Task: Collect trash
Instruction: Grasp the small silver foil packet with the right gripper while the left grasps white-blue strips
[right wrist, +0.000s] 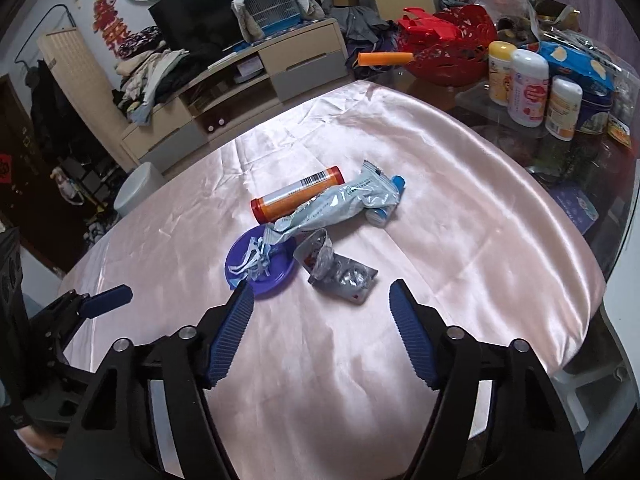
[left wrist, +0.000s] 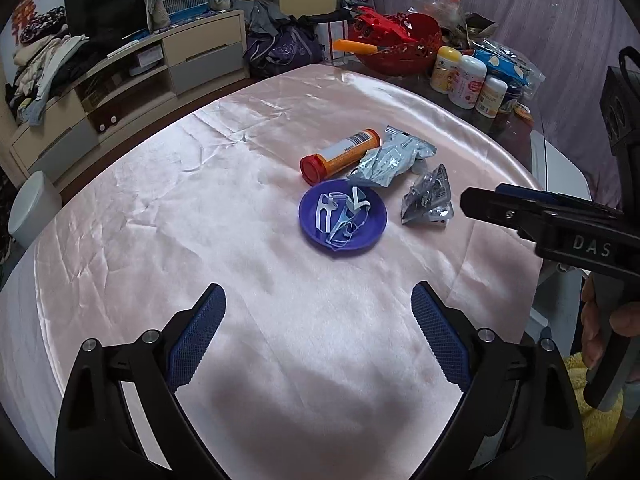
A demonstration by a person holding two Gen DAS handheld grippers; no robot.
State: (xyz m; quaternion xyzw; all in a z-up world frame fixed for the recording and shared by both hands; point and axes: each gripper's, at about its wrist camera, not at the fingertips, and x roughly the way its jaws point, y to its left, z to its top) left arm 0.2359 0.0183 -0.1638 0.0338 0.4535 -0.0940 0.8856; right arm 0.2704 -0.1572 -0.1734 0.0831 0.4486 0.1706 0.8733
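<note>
My left gripper (left wrist: 318, 334) and right gripper (right wrist: 322, 332) both hang with jaws apart and empty over the pink cloth (left wrist: 240, 240). Past them the trash clusters mid-table: a crumpled silver wrapper (right wrist: 340, 274) just beside a purple dish (right wrist: 276, 272) of torn plastic strips (left wrist: 340, 216), then a creased pale-blue packet (right wrist: 340, 206), and behind it an orange tube (left wrist: 340, 154) lying flat, red-capped.

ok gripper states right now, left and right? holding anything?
Left gripper: open, empty, above the pink cloth.
Right gripper: open, empty, crumpled silver wrapper just ahead, untouched.
</note>
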